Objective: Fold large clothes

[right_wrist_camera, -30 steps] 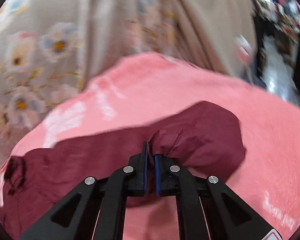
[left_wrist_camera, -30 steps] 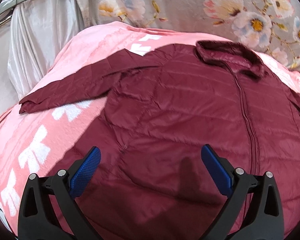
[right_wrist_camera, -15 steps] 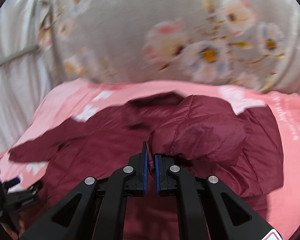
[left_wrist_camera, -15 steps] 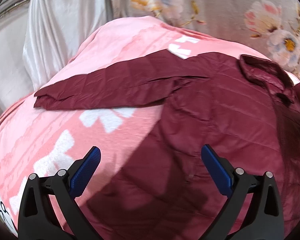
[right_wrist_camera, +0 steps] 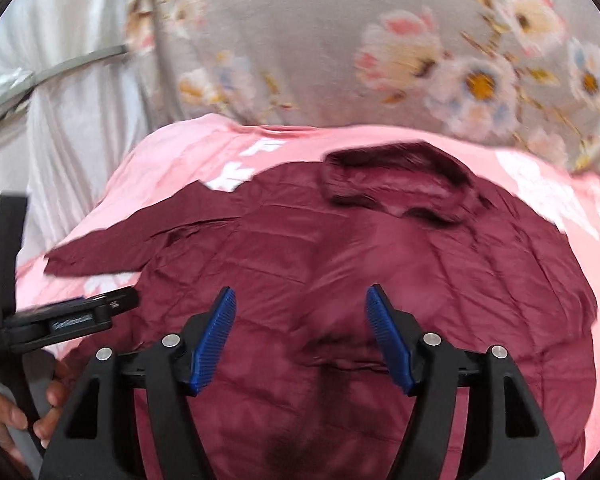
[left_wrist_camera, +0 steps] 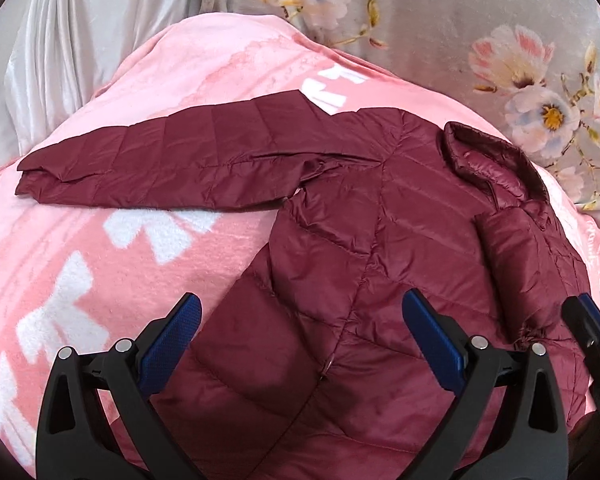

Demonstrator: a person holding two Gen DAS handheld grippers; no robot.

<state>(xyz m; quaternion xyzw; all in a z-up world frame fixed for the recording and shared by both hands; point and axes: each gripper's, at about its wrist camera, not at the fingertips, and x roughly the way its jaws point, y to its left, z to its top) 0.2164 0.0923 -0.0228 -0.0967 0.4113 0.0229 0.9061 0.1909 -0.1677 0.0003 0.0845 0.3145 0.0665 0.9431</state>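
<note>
A dark red quilted jacket (left_wrist_camera: 340, 240) lies front-up on a pink blanket (left_wrist_camera: 100, 260) with white markings, its collar (left_wrist_camera: 488, 160) toward the far side, where a grey flowered curtain (left_wrist_camera: 420, 20) hangs. In the left wrist view one sleeve (left_wrist_camera: 160, 160) stretches flat out to the left across the blanket, while the other sleeve (left_wrist_camera: 516, 272) is folded in over the chest on the right, its cuff pointing toward the near hem. The left tongs (left_wrist_camera: 300, 336) hover over the lower front of the jacket with their blue pads spread wide and nothing between them. The right tongs (right_wrist_camera: 300, 336) are likewise spread apart above the middle of the jacket (right_wrist_camera: 360, 280), holding nothing; their tip also shows at the right edge of the left wrist view, just beside the folded sleeve's cuff. In the right wrist view the picture is somewhat blurred; the collar (right_wrist_camera: 400, 188) sits beyond the tongs, the outstretched sleeve (right_wrist_camera: 140, 240) runs off to the left, and the left tongs (right_wrist_camera: 72, 316) appear at the left edge with the person's hand (right_wrist_camera: 16, 412) gripping the handle below. A pale satin drape (left_wrist_camera: 80, 32) hangs left of the flowered curtain.
</note>
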